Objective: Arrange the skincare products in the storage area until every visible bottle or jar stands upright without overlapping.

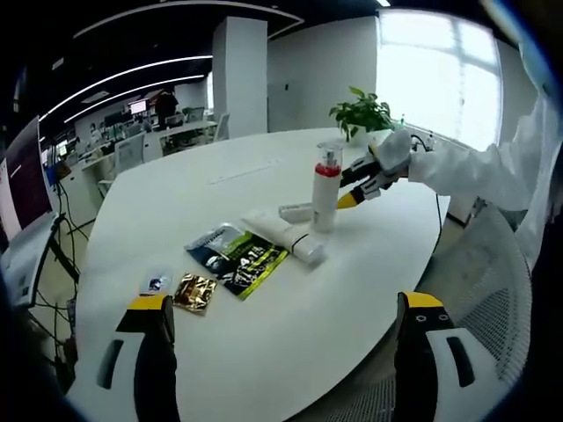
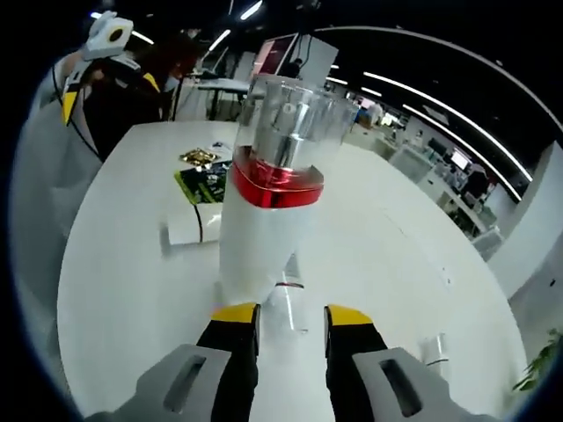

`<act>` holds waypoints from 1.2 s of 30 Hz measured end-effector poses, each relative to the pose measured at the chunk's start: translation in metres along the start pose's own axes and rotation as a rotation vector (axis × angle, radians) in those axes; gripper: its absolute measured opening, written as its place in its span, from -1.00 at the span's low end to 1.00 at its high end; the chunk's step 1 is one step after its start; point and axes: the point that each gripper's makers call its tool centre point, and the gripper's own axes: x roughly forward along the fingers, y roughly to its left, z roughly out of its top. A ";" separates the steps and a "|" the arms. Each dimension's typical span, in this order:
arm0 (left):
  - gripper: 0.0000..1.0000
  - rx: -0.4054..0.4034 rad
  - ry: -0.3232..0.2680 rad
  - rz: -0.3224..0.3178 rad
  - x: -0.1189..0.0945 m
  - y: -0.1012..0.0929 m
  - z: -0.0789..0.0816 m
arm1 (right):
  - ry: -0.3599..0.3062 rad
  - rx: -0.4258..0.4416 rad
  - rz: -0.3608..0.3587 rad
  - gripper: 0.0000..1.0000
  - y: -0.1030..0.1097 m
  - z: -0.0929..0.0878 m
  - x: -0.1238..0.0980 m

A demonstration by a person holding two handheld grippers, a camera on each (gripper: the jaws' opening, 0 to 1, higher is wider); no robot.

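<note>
We see a large white oval table (image 1: pixel 176 193) in an open office. On it lie a green-and-black printed packet (image 1: pixel 236 255), a small gold foil sachet (image 1: pixel 194 292) just beside that packet, and a smaller dark sachet (image 1: pixel 155 283) next to the gold one. A potted green plant (image 1: pixel 363 114) stands at the table's far edge near a bright window (image 1: pixel 435 70). A white column (image 1: pixel 240 75) rises behind the table, with desks and chairs (image 1: pixel 132 149) farther back. A white mesh chair (image 1: pixel 493 290) sits close by.
</note>
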 end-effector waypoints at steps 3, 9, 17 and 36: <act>0.99 -0.007 -0.002 0.000 0.000 0.000 0.000 | 0.008 -0.006 0.013 -0.61 0.001 -0.001 0.005; 0.99 -0.010 0.010 0.008 0.001 0.001 -0.004 | 0.018 -0.005 0.054 -0.62 0.001 -0.010 0.015; 0.99 -0.018 0.015 0.018 0.000 0.003 -0.005 | 0.043 -0.017 0.106 -0.63 0.003 -0.017 0.026; 0.98 -0.026 0.030 0.025 0.003 0.003 -0.007 | 0.020 0.178 0.195 -0.75 0.000 -0.017 0.038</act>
